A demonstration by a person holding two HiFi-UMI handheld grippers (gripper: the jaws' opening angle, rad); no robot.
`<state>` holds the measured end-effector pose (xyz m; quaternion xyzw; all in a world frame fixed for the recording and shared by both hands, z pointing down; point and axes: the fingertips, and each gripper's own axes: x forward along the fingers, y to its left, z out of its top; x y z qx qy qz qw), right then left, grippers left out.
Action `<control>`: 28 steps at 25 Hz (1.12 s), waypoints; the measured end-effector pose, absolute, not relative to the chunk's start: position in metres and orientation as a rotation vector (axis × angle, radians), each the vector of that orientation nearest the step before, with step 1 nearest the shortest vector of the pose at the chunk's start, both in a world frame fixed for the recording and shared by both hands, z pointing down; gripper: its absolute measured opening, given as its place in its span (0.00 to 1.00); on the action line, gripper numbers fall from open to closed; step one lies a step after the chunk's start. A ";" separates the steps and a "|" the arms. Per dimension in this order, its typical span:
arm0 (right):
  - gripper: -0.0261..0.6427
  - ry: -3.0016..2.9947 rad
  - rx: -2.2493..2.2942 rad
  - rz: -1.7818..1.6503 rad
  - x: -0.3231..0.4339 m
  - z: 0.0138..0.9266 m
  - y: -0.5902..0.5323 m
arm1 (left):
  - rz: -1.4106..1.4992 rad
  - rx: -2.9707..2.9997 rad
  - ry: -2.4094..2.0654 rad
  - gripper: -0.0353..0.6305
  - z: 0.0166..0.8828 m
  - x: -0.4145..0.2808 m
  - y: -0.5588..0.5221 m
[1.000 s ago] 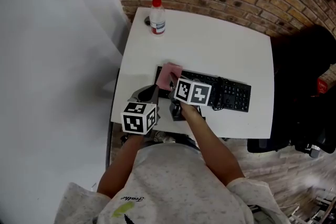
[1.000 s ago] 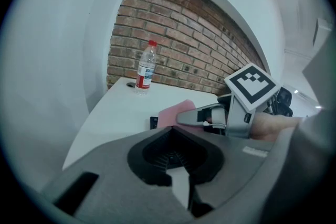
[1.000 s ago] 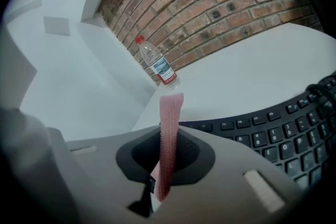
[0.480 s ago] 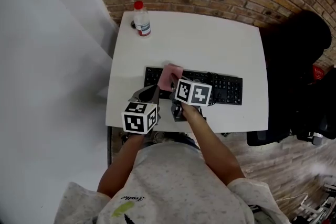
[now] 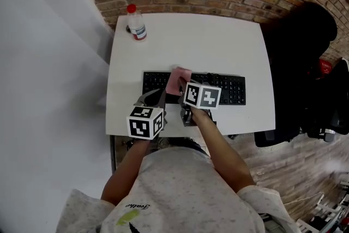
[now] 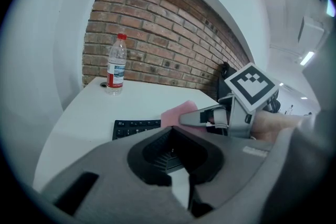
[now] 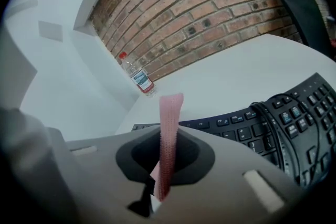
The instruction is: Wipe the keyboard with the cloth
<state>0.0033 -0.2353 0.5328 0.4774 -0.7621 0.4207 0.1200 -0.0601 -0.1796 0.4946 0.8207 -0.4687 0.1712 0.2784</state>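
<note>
A black keyboard lies across the near half of the white table. My right gripper is shut on a pink cloth, which hangs over the keyboard's left part. In the right gripper view the cloth stands edge-on, pinched between the jaws of the right gripper, with the keyboard beyond. My left gripper hovers at the table's near edge, left of the right one, jaws shut and empty. From the left gripper view the keyboard and cloth lie ahead.
A clear water bottle with a red cap stands at the table's far left corner, also seen in the left gripper view. A dark cable lies over the keys. A black chair stands right of the table, before a brick wall.
Both grippers and the cloth have shifted right along the keyboard, from its left end toward its middle. The right gripper's hold on the cloth is unchanged.
</note>
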 end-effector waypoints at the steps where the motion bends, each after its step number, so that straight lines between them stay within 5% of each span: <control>1: 0.06 -2.222 1.398 1.228 0.006 0.533 -0.236 | 0.459 2.206 -1.253 0.05 0.494 -0.058 -0.180; 28: 0.07 -2.088 1.507 1.196 0.105 0.524 -0.230 | 0.476 2.317 -1.102 0.04 0.490 0.004 -0.189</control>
